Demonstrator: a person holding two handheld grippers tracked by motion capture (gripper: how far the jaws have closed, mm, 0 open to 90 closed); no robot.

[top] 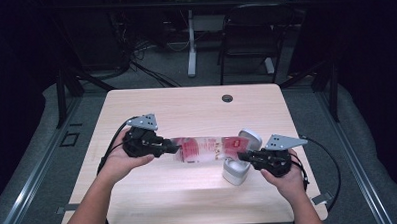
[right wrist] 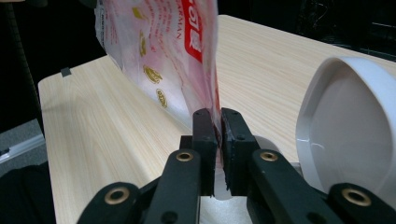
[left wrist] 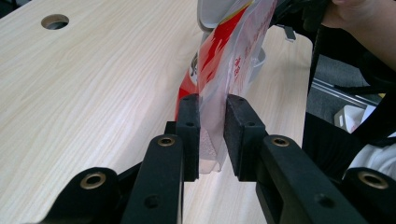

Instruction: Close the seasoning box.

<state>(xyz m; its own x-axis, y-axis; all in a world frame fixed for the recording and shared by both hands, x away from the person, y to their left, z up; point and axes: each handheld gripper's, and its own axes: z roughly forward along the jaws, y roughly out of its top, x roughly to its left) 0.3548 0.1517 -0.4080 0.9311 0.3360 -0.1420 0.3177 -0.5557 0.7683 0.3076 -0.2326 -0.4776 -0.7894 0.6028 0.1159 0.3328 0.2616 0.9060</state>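
My left tool [top: 174, 149] holds one end of a clear plastic bag [top: 203, 149] printed in red and white. In the left gripper view its two black jaws stand a little apart with the bag's edge [left wrist: 211, 140] between them; one pad touches the film, and I cannot tell whether the other presses on it. My left hand [top: 119, 160] wraps the tool's body from below.

My right tool [top: 243, 156] has the bag's opposite end. In the right gripper view its jaws are nearly together, clamped on the thin film [right wrist: 205, 60], which rises from them toward the top of that view.

In the high view the bag stretches level between the two tools, just above the middle of the pale wooden worktop [top: 186, 107], its red print facing up. My right hand [top: 284, 176] grips its tool near the worktop's right edge.

Just beside the right tool stands a small white container [top: 235, 170] with its hinged lid [top: 250, 138] tipped open; in the right gripper view the lid's hollow inside [right wrist: 355, 121] looms at the right. A round cable hole [top: 227, 98] sits near the worktop's far edge.
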